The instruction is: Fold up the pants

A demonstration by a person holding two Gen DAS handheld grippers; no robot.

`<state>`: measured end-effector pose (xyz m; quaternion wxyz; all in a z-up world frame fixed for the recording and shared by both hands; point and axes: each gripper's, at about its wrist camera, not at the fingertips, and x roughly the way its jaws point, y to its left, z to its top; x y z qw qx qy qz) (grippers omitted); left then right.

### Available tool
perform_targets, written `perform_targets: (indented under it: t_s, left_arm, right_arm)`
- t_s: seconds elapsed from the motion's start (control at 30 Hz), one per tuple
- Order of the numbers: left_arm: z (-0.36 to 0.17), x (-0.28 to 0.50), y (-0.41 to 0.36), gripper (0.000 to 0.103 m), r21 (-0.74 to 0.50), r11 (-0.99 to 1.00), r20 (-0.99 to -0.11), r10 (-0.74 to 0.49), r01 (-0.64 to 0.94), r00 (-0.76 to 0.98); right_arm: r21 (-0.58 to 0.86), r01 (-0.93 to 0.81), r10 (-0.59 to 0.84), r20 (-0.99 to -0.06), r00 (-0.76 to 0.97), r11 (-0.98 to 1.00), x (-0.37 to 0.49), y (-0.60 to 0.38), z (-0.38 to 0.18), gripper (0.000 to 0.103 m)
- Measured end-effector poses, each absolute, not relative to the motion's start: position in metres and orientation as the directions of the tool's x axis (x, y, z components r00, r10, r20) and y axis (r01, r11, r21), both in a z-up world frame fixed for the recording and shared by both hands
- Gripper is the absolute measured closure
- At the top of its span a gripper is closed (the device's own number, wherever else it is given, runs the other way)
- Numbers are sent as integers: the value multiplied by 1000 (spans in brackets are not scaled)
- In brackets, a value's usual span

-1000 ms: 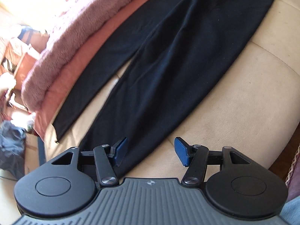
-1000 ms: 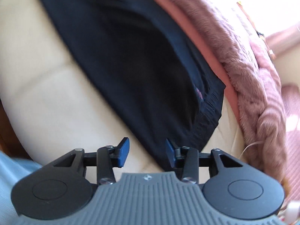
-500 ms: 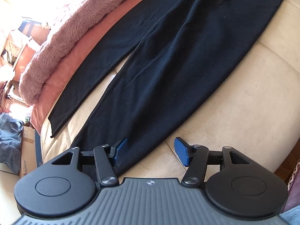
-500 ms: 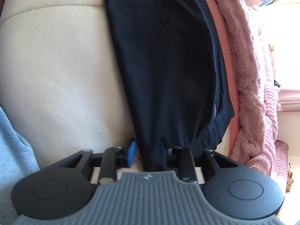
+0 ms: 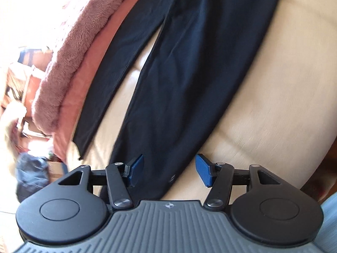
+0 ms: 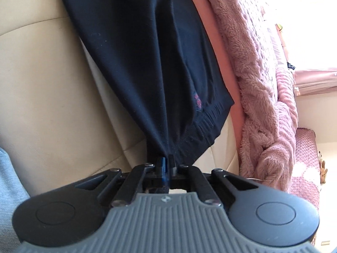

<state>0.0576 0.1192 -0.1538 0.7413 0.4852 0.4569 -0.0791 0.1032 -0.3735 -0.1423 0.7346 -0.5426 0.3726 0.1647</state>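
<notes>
I saw the black pants [image 5: 189, 67] as matt, soft knit cloth with a ribbed waistband [image 6: 212, 116]. The cream sofa [image 5: 273, 97] looked like smooth leather with a slight sheen. The pink blanket [image 6: 252, 63] was thick, fuzzy fleece. My left gripper [image 5: 169, 169] had matt black plastic arms and blue rubbery pads [image 5: 203, 169].

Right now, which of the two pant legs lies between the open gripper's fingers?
The wider, nearer leg; the narrower far leg lies beside the pink blanket.
</notes>
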Motion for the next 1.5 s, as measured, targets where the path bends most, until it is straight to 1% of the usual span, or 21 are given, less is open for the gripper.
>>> perform_targets:
  t_s: [0.07,0.13,0.17,0.2,0.23,0.27,0.3,0.33,0.4,0.47,0.57,0.73,0.83,0.9,0.93,1.0,1.1,1.2,1.37,1.5]
  left_arm:
    - [-164,56,121,38,707,435,-706,381,558,597]
    - [-181,56,125,46,775,311,-628,468,550,621]
    - [-191,57,128,53,795,254,-593,512,550,621]
    - [-200,59,132,63,809,217,-563,549,546,617]
    - [-204,61,135,69,815,214,-551,572,538,607]
    - [-202,65,138,83,814,252,-560,581,523,591]
    - [-195,69,141,92,805,328,-585,573,494,573]
    - [-184,73,144,94,794,400,-607,558,458,565]
    - [-161,79,151,100,781,504,-617,536,367,577]
    - [-135,86,157,102,759,589,-615,512,276,599]
    - [-95,101,171,102,686,715,-620,477,136,624]
    - [-27,120,193,102,574,814,-568,473,-87,674]
    - [7,131,205,102,509,846,-556,464,-158,690]
    - [21,144,209,102,503,846,-548,470,-176,692]
    - [23,153,210,102,514,839,-549,482,-179,683]
    - [22,179,217,102,513,838,-579,498,-187,645]
    - [4,210,227,102,459,867,-655,477,-193,586]
    - [-18,241,238,102,457,870,-695,478,-183,536]
    - [-48,288,242,102,470,869,-736,482,-155,476]
    - [-67,320,239,102,509,851,-739,508,-128,443]
  right_arm:
    - [-676,-652,-167,-727,666,343,105,-372,-143,103]
    - [-672,-658,-170,-732,660,340,107,-373,-144,103]
    - [-672,-658,-172,-732,659,339,107,-373,-143,103]
    - [-672,-658,-174,-732,658,339,109,-373,-143,103]
    - [-672,-658,-174,-732,658,340,109,-373,-143,103]
    - [-673,-656,-175,-731,659,341,109,-372,-142,103]
    - [-675,-654,-176,-730,661,342,108,-372,-141,103]
    - [-677,-651,-175,-727,664,344,108,-372,-140,103]
    - [-682,-638,-169,-719,674,358,107,-372,-135,103]
    - [-690,-619,-162,-706,689,375,106,-372,-128,103]
    - [-710,-572,-152,-672,725,411,108,-371,-115,103]
    - [-728,-472,-120,-597,793,498,110,-367,-79,103]
    - [-725,-415,-104,-553,827,550,116,-367,-55,103]
    - [-709,-382,-100,-536,838,593,130,-367,-41,103]
    - [-700,-370,-99,-531,841,610,139,-367,-37,103]
    - [-685,-356,-101,-531,841,636,163,-366,-32,103]
    - [-670,-345,-112,-539,835,657,205,-361,-35,103]
    - [-647,-356,-109,-564,818,674,251,-354,-44,103]
    - [-641,-397,-121,-609,784,657,320,-337,-77,103]
    - [-628,-427,-132,-648,750,650,366,-330,-106,103]
